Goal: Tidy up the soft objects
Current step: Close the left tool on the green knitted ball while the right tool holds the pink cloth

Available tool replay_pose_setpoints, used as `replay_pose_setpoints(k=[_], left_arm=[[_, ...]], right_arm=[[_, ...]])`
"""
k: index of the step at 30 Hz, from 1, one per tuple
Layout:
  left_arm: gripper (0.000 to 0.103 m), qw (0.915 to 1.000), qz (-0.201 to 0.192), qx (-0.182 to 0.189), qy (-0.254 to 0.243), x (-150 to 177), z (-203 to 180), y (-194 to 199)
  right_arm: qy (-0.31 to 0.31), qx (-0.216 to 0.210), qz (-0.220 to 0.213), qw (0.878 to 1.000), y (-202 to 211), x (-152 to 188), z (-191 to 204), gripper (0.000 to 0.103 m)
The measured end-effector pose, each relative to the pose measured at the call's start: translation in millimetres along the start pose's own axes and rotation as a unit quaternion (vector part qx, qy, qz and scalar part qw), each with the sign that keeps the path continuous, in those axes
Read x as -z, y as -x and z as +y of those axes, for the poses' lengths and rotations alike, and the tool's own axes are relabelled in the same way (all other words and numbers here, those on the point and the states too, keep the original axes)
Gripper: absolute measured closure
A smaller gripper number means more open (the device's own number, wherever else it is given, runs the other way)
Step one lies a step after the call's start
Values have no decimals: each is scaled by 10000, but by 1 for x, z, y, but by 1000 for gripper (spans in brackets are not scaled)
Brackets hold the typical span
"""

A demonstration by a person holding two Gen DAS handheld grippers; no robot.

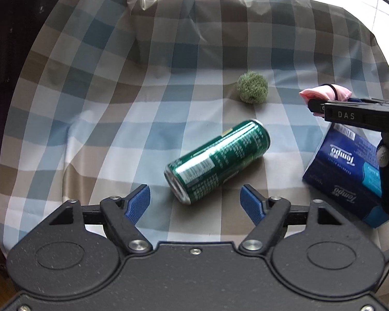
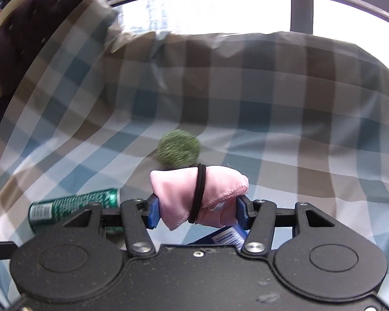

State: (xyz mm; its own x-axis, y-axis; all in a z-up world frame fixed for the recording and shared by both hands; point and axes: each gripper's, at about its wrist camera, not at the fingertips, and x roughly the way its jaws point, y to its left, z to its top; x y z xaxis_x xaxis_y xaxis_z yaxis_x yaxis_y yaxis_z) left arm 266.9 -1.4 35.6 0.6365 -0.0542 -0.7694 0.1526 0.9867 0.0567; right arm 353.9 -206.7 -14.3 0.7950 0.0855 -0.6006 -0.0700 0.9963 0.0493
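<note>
My right gripper clamps the pink bundle above the cloth, soft and light, best pinched across its banded middle, while my left gripper hangs open over the can.

Can lay on its side mid-cloth, on the checked cover. Fuzzy ball sat behind it, toward the back edge. Tissue pack lay at the right edge, right of can, apart from it.
</note>
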Motion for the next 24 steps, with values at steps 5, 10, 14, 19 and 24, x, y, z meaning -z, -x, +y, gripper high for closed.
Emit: replay_pose_setpoints(k=[5,10,14,19,24], left_arm=[[30,9999,-76,73,-4,-33,-9,-14],[28,9999,26,101,78,-63,-19,-42],[28,9993,176,198,251,-82,-26,-66],[28,9998,106,-3,184,-102,-41,-88],[28,9996,86,5,272,-122,-51,-110]], right_arm=[[-659,437,-81,9968,-8,6,-24,49],[-1057,539,-317,9924,-9,14,-39,49],[-1297,545,-491,9888,-5,20,-45,49],[-1099,671,-480,9905,-7,25,-35,49],[-1426,692,-234,9871,-16,23,-46,49]])
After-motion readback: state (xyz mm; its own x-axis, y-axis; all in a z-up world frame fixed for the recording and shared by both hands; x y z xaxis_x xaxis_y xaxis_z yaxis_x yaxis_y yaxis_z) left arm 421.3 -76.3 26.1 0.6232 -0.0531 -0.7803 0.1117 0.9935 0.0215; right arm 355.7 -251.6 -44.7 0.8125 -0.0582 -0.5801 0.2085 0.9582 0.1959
